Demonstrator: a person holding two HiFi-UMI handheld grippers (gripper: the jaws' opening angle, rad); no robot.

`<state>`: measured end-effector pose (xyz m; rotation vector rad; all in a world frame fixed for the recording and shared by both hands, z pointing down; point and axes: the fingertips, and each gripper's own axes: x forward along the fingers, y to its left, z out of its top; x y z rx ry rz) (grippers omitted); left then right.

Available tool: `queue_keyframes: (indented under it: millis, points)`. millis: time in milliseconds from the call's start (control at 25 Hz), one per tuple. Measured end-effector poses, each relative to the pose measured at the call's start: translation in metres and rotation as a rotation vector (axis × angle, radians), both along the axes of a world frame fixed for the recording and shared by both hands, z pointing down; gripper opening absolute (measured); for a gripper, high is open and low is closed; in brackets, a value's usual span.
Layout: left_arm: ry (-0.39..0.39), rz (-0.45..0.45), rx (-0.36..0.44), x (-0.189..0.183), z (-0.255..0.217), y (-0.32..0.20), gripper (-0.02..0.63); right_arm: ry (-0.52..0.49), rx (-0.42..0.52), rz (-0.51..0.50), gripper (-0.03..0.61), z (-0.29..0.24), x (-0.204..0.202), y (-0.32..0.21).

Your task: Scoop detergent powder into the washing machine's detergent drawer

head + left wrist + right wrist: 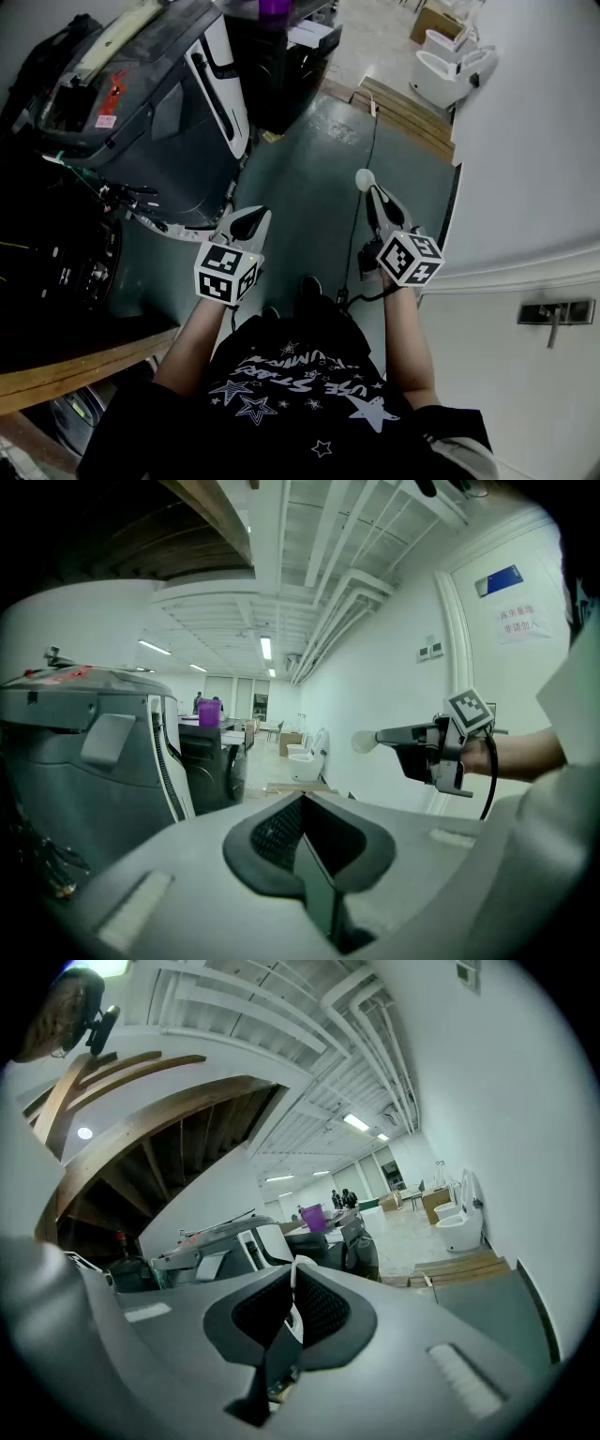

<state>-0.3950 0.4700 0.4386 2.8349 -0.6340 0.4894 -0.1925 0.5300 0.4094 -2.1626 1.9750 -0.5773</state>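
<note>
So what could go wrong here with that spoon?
Two things, maybe. The right gripper pinches the white spoon only by its thin handle, so it might twist or slip out. And a black cable lies on the floor just ahead of the person's shoes, so a step forward could catch it.

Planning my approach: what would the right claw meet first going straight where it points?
Nothing close. The right claw points across floor at the dark machine under the purple cup, probably the first thing met; distance unclear.
</note>
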Motion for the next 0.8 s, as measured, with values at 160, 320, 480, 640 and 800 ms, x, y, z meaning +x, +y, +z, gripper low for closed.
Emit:
queue_keyframes:
  millis: [160,320,480,640,800]
  points:
    - [0.006,-0.001,0.003,-0.003,-0.002,-0.002,0.000,-0.007,-0.001,0.013,0.035,0.002,-0.003,0.003]
    - [-0.010,-0.001,0.003,-0.011,0.000,0.002,0.000,-0.011,-0.009,0.015,0.035,0.004,-0.008,0.007]
    - [-0.031,-0.016,-0.040,-0.031,0.016,0.009,0.000,-0.013,-0.030,0.009,0.035,0.010,-0.020,0.009]
    - [-0.043,-0.024,-0.074,-0.047,0.032,0.008,0.000,-0.010,-0.037,0.013,0.035,0.015,-0.028,0.007]
    - [-0.053,-0.037,-0.062,-0.048,0.033,-0.004,0.000,-0.011,-0.044,0.019,0.035,0.021,-0.026,0.001]
